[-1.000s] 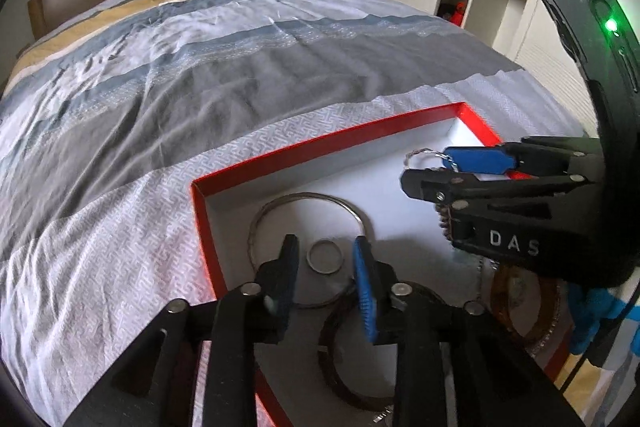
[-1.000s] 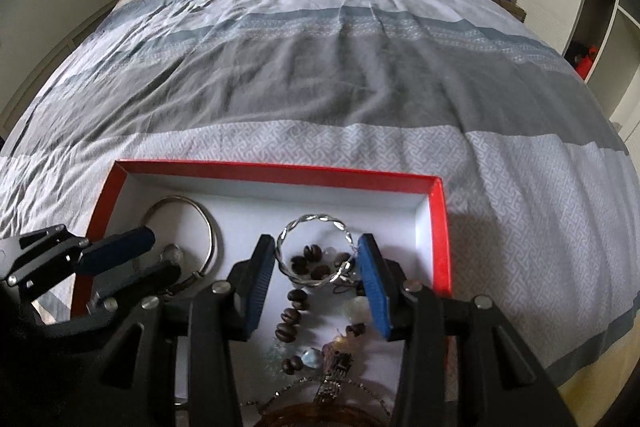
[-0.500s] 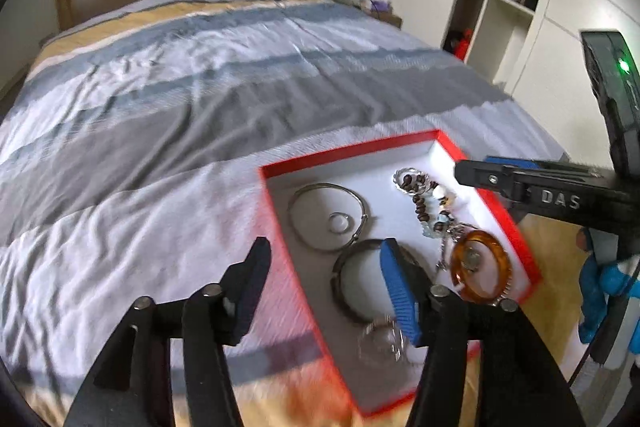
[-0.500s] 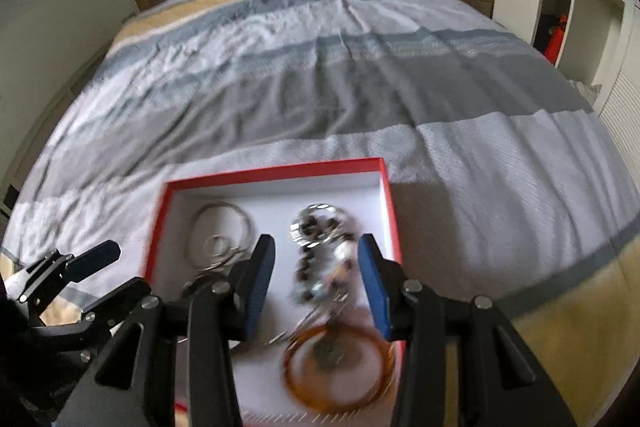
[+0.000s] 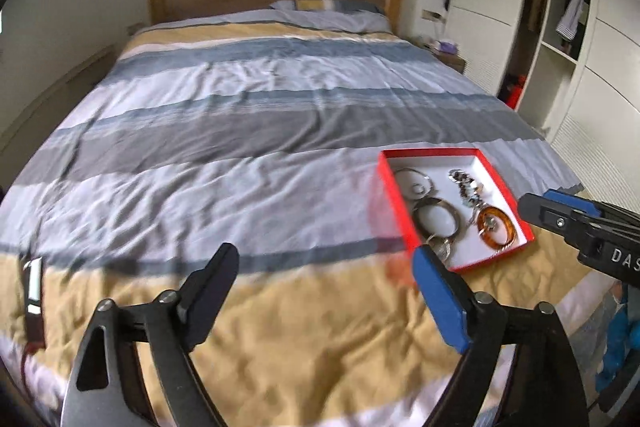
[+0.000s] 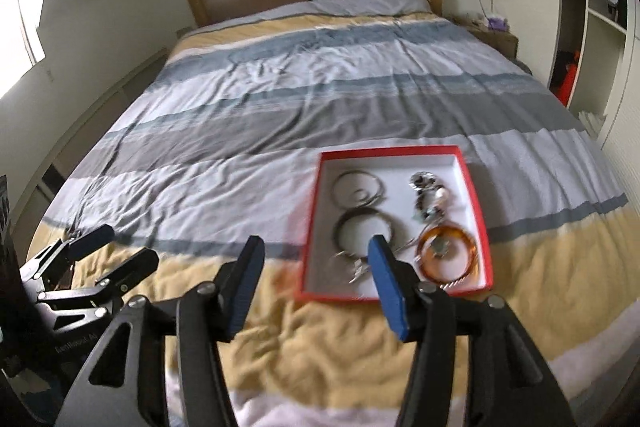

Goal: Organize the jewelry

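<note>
Now we hold the left hand-held gripper [image 5: 326,291] and right hand-held gripper [image 6: 316,279] empty, jaws just opened wide, above the striped bed [image 6: 320,99]. The shallow red cardboard tray [image 6: 474,187] holds all jewelry; sorting looks complete.

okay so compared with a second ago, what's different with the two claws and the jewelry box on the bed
Both claws have pulled back and up from the red box, so it now looks small and distant. The left claw and right claw have just been opening, with nothing between their pads; neither took anything along. The silver hoop, dark bangle, bead strand and amber bangle stayed in the box.
</note>
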`<move>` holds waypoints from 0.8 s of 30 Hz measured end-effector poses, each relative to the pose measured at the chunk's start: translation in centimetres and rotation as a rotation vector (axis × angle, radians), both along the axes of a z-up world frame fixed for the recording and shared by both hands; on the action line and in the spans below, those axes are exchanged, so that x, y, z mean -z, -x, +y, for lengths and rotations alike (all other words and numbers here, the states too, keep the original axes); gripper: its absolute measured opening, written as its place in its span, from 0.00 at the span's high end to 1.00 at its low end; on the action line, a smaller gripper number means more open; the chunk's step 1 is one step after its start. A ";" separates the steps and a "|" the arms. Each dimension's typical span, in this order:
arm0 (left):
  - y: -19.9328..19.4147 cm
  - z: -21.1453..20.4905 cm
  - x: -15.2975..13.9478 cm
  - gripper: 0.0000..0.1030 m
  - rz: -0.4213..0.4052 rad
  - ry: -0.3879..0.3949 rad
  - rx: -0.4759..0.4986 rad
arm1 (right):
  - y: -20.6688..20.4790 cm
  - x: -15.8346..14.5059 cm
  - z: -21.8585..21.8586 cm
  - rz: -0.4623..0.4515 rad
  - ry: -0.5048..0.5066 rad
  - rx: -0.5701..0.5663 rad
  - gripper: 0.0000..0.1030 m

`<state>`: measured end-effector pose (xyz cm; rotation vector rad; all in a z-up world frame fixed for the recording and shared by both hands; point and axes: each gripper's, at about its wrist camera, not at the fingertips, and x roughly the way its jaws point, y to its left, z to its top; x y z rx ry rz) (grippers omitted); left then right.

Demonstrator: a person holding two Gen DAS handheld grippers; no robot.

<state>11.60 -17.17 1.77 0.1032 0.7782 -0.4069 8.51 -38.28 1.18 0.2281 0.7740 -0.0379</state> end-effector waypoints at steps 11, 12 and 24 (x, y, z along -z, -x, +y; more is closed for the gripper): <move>5.8 8.7 -1.7 0.05 -0.054 0.004 -0.119 | 5.4 0.2 7.9 -0.028 0.030 -0.047 0.42; 6.2 9.2 -1.7 0.05 -0.058 0.006 -0.123 | 5.5 0.2 8.3 -0.027 0.033 -0.051 0.41; 8.8 14.1 -1.4 0.05 -0.085 0.005 -0.197 | 7.6 1.4 12.8 -0.029 0.083 -0.075 0.40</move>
